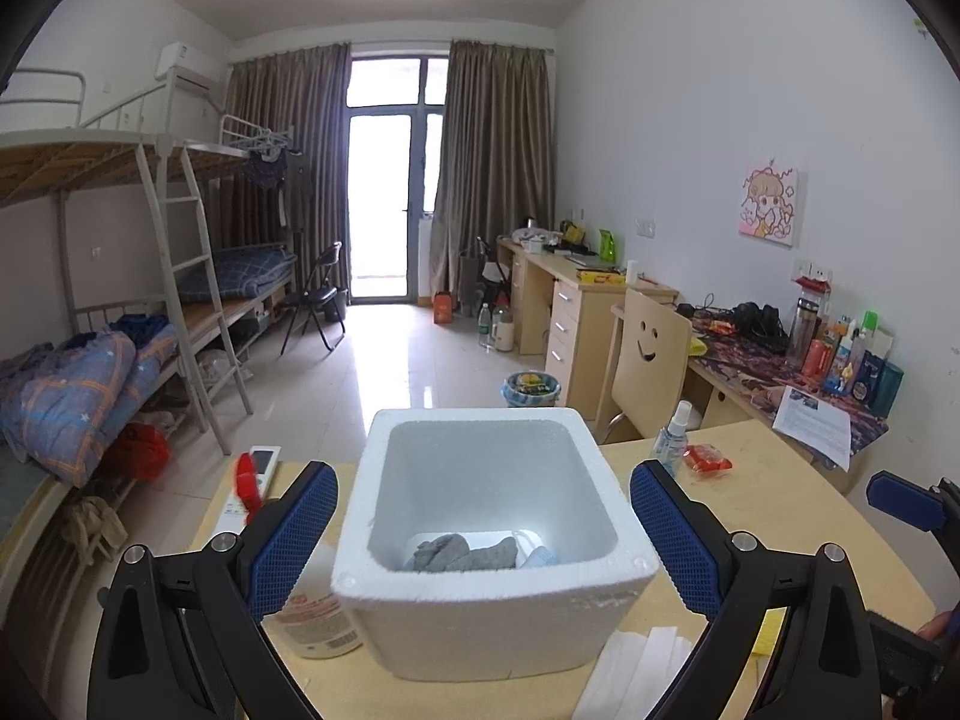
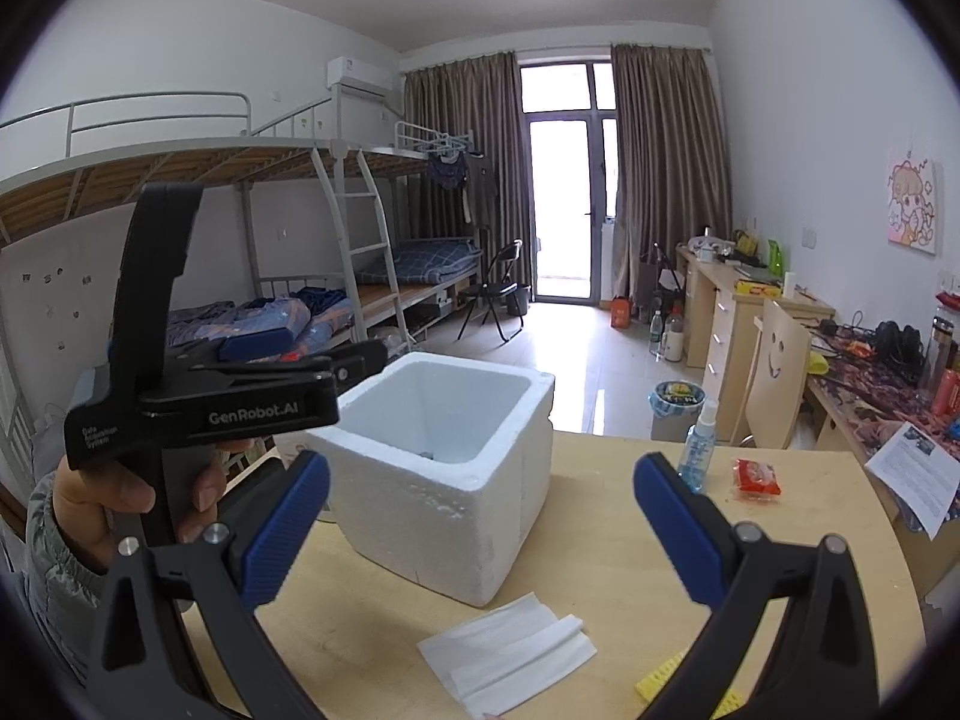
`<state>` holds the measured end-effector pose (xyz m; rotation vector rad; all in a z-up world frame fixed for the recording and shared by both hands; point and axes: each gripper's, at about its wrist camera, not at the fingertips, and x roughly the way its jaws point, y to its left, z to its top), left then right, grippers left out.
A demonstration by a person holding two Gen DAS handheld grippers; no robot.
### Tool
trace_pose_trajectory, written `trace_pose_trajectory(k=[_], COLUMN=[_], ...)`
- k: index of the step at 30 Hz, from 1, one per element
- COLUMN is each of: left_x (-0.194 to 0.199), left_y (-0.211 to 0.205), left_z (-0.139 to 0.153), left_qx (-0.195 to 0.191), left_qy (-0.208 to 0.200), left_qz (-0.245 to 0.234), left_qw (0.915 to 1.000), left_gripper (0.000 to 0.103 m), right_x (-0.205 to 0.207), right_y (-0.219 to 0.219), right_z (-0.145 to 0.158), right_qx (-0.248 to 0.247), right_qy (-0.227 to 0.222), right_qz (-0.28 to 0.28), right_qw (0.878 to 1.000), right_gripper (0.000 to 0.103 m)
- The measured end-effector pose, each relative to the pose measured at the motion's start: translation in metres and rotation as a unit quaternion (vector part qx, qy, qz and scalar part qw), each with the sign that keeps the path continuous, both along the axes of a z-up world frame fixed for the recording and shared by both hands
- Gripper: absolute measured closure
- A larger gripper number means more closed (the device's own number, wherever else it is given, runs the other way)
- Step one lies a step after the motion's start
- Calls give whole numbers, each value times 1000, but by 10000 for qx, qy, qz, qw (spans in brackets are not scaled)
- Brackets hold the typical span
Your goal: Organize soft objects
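we see the foam box [image 1: 492, 540] on the surface [image 2: 600, 540], grey cloth [image 1: 462, 552] inside. left gripper [image 1: 483, 534] fingers spread around the box without touching; right gripper [image 2: 480, 531] fingers spread, empty.

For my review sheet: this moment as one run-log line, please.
left tongs: open, empty | right tongs: open, empty | foam box: holds grey cloth | white cloth: on table

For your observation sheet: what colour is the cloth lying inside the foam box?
Grey cloth, best seen in the left wrist view.
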<state>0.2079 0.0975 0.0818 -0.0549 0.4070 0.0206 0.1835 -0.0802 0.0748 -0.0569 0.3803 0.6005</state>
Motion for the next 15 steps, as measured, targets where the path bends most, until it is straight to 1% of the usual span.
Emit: trace_pose_trajectory(k=[4,8,12,15], left_x=[-17,-37,-51,-61], left_y=[2,2,5,6], left_z=[1,2,5,8], left_qx=[-42,37,-12,40], left_qy=[-61,-170,-183,-274], left_qz=[23,-1,-140,-127], left_qw=[10000,9998,9997,9995], left_gripper=[1,1,1,1], right_x=[-10,-21,-31,-39], right_y=[-4,-6,-5,-3], right_z=[2,6,9,8], right_qx=[22,58,132,172], right_qy=[-32,-70,-98,-112], right_qz=[-9,-54,-180,-279], right_qw=[10000,9999,9997,9994], right_gripper=[1,1,1,1])
